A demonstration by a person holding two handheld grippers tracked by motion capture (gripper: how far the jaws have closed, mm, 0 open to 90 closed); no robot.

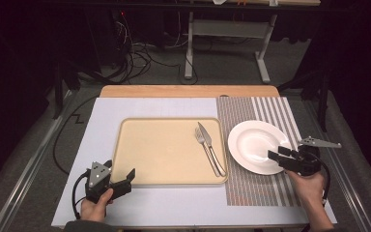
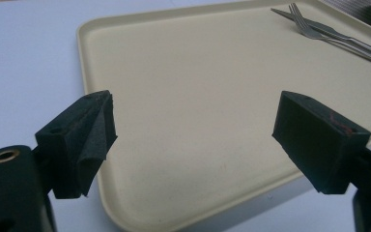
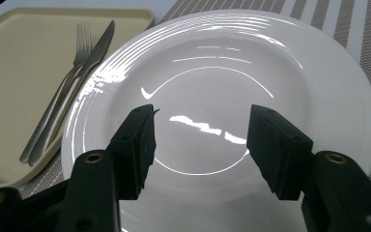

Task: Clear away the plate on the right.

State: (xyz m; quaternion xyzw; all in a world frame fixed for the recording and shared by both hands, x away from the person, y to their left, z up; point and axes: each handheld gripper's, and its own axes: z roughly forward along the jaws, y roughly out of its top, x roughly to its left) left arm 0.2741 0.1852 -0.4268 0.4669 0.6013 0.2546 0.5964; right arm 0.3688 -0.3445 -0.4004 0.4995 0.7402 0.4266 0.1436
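Hovering over the white plate (image 1: 253, 145), the right hand-held gripper (image 1: 276, 155) is held open.
Nothing is gripped; the left hand-held gripper (image 1: 121, 178) is open at the tray (image 1: 164, 180).

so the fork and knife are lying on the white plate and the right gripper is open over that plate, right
Not quite. The fork and knife lie on the beige tray, near its right edge, beside the white plate, not on it; the high view shows this. The rest holds: the right gripper hangs open over the plate with nothing between its jaws.
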